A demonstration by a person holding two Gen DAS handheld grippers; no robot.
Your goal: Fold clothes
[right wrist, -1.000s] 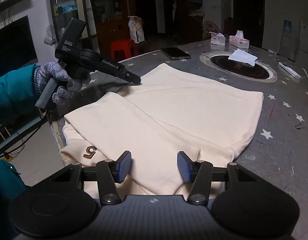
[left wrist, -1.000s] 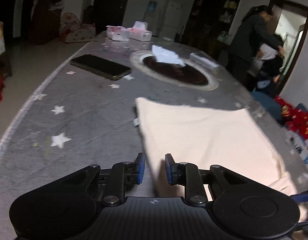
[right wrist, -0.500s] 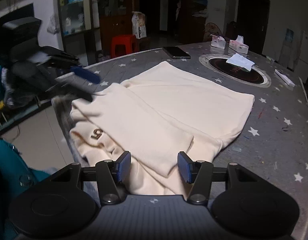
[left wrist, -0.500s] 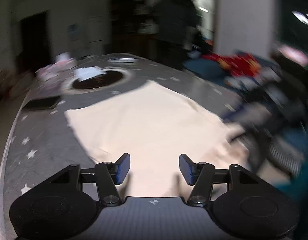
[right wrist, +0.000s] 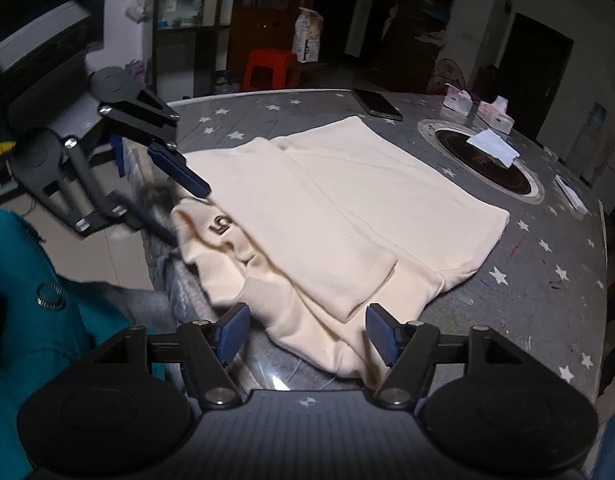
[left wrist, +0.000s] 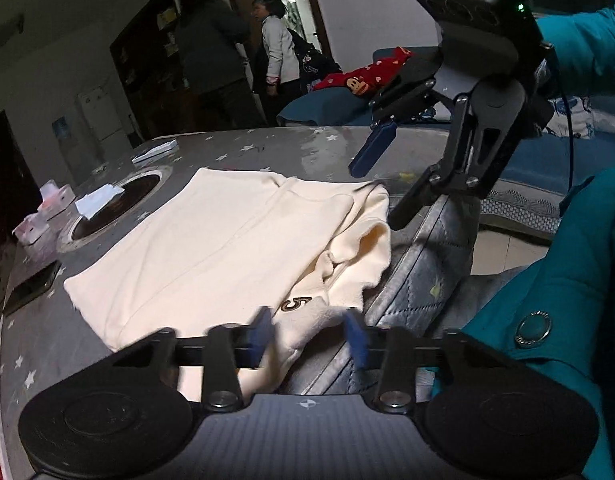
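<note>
A cream sweater with a brown "5" patch lies partly folded on the grey star-print table. It also shows in the right wrist view, its near end hanging at the table's edge. My left gripper is open, its fingers either side of the cream edge by the patch. It also shows in the right wrist view. My right gripper is open at the sweater's near corner. It also shows in the left wrist view, above the collar end.
A round black hob with a white tissue sits in the table. A phone and pink tissue boxes lie beyond. Two people stand at a doorway. A red stool stands on the floor.
My left gripper has swung from the far side of the sweater round to the near collar end and opened. My right gripper has moved in closer and opened wider.
</note>
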